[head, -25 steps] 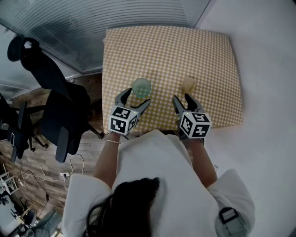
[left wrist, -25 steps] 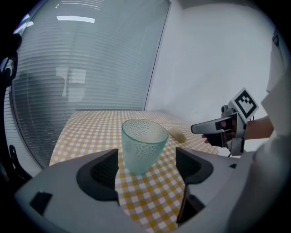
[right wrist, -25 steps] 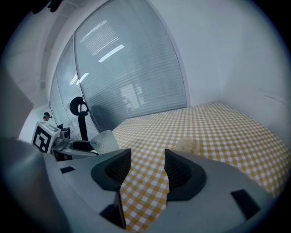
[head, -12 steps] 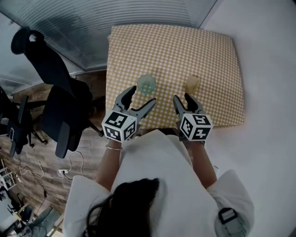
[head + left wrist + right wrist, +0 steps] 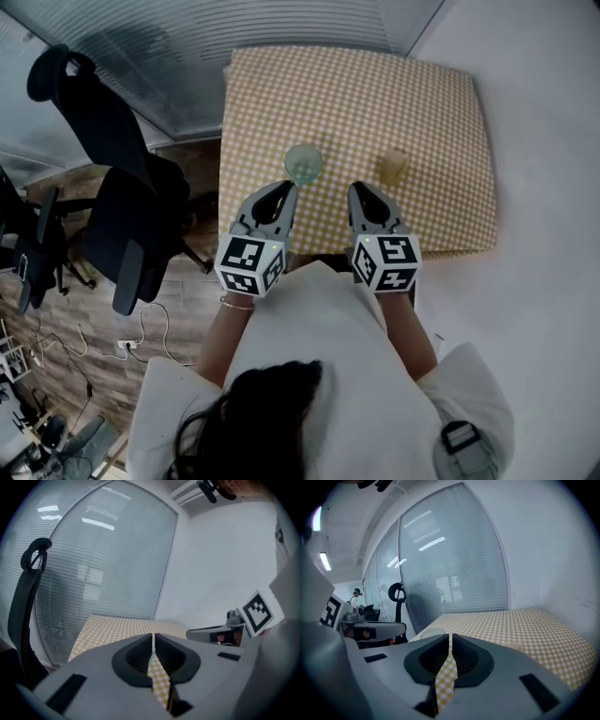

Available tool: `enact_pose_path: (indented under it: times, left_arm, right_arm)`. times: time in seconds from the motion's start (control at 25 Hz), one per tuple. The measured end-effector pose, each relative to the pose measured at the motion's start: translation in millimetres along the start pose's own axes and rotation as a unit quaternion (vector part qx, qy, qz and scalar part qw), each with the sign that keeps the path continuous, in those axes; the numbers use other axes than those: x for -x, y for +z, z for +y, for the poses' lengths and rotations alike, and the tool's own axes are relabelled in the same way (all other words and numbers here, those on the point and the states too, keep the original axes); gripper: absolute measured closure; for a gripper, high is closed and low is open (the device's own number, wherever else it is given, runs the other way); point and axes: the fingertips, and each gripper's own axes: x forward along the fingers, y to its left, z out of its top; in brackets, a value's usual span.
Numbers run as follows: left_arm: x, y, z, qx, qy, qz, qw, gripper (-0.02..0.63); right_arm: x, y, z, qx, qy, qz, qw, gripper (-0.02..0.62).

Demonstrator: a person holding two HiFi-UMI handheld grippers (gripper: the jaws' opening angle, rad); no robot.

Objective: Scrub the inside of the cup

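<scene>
Left gripper (image 5: 288,189) and right gripper (image 5: 357,189): jaws have just closed, clenched on nothing. The 2 grippers hover over the table (image 5: 375,94) edge, near the cup (image 5: 303,163).

Checked table (image 5: 441,112): its near edge is lying hidden under the left gripper (image 5: 286,187), the right gripper (image 5: 359,190) and the person's white top (image 5: 319,328); both grippers' jaws have just been closing, with nothing between them. Green cup (image 5: 303,163): in the right gripper view only a pale sliver of rim (image 5: 429,632) is peeking over the jaw body. Yellowish item (image 5: 394,167): showing too small to identify. Black chair (image 5: 29,573): running off the left edge. Distant figure (image 5: 356,592): appearing too small to make out.
</scene>
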Motion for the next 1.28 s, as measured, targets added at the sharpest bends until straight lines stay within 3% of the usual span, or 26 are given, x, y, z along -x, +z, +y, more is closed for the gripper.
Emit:
enact_pose_path:
  times: [0.28, 0.72, 1.12, 1.28]
  left_arm:
    - [3, -9, -9, 0.001, -0.012, 0.021, 0.9997, 0.595]
    - [0, -27, -23, -0.017, -0.011, 0.048, 0.9986, 0.595]
    - [3, -29, -46, -0.005, -0.061, 0.055, 0.9966, 0.595]
    - [8, -31, -48, -0.012, -0.061, 0.057, 0.9964, 0.595]
  right_arm:
    - [0, -9, 13, -0.009, 0.001, 0.009, 1.0, 0.56]
    - [-1, -25, 29, 0.033, 0.003, 0.036, 0.999, 0.561]
    - [5, -29, 38, 0.041, 0.018, 0.046, 0.998, 0.561]
    - [9, -32, 44, 0.05, 0.014, 0.044, 0.998, 0.561]
